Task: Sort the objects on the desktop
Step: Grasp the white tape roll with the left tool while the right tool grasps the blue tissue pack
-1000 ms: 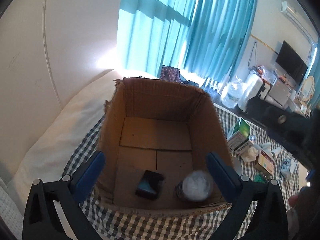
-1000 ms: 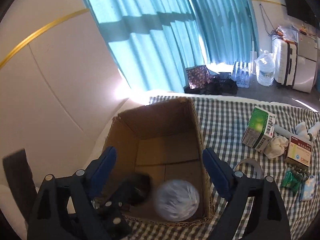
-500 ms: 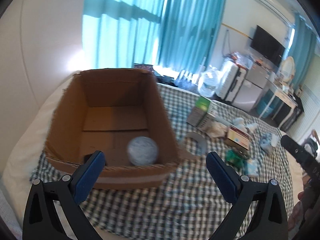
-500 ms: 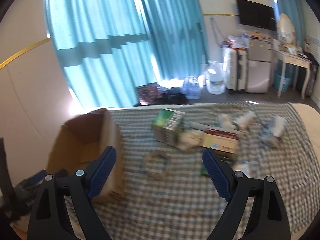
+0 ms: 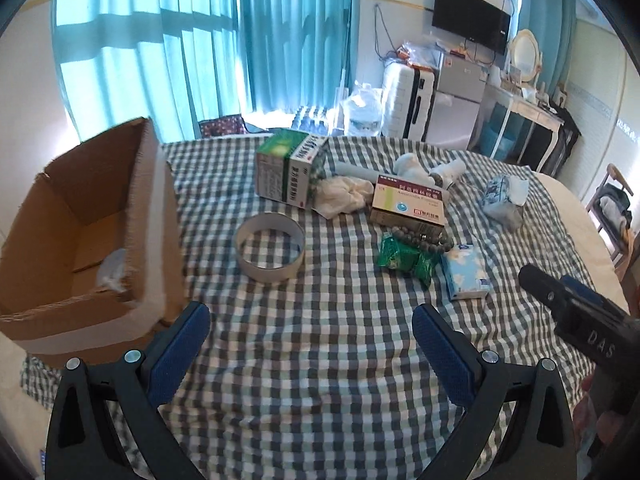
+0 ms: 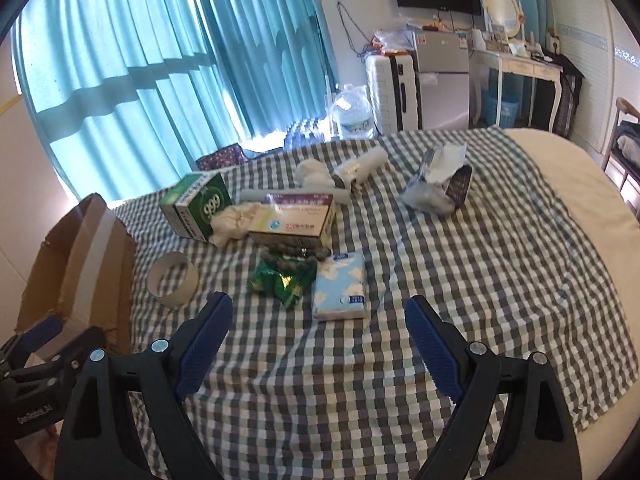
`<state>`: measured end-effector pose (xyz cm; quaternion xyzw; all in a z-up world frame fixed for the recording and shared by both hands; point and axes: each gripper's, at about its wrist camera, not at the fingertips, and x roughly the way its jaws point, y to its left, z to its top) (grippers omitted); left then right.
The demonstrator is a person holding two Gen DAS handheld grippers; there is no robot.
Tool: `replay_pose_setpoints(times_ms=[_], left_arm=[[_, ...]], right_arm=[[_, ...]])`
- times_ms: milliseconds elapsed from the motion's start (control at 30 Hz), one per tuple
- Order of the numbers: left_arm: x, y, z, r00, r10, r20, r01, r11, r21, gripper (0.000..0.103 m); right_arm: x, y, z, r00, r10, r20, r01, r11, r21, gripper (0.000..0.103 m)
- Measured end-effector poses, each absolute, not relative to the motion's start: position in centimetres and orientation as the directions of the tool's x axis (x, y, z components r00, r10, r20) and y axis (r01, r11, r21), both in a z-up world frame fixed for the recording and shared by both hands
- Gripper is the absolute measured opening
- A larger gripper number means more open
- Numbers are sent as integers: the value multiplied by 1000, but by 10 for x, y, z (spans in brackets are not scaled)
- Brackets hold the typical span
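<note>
Loose objects lie on a checked cloth: a green medicine box, a red-and-white medicine box, a white tape ring, a green packet, a bead bracelet and a blue tissue pack. The cardboard box stands at the left with a pale round thing inside. My left gripper is open above bare cloth, just right of the box. My right gripper is open, nothing between its pads, just short of the tissue pack.
A white cloth wad, white rolls and a crumpled wrapper lie further back. The bed's cream edge runs along the right. Curtains, a suitcase and furniture stand beyond the bed.
Both grippers swung right, from over the cardboard box to over the cloth with the loose objects, and sank a little. Both stayed open and hold nothing.
</note>
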<state>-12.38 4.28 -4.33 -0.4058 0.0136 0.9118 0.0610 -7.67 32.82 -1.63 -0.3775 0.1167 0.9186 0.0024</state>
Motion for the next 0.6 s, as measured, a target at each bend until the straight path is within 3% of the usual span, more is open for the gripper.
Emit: replay_pose_setpoints(times_ms=[100, 433, 600], left_arm=[[-145, 50, -65, -641, 103, -761, -107, -993, -45, 103], [-220, 33, -136, -630, -2, -777, -66, -996, 56, 103], [-240, 22, -156, -623, 19, -782, -52, -998, 17, 103]], right_arm=[[-89, 326, -32, -690, -88, -719, -85, -976, 201, 88], [-138, 331, -73, -616, -32, -787, -100, -988, 118, 88], [-162, 328, -96, -569, 0, -822, -93, -994, 64, 88]])
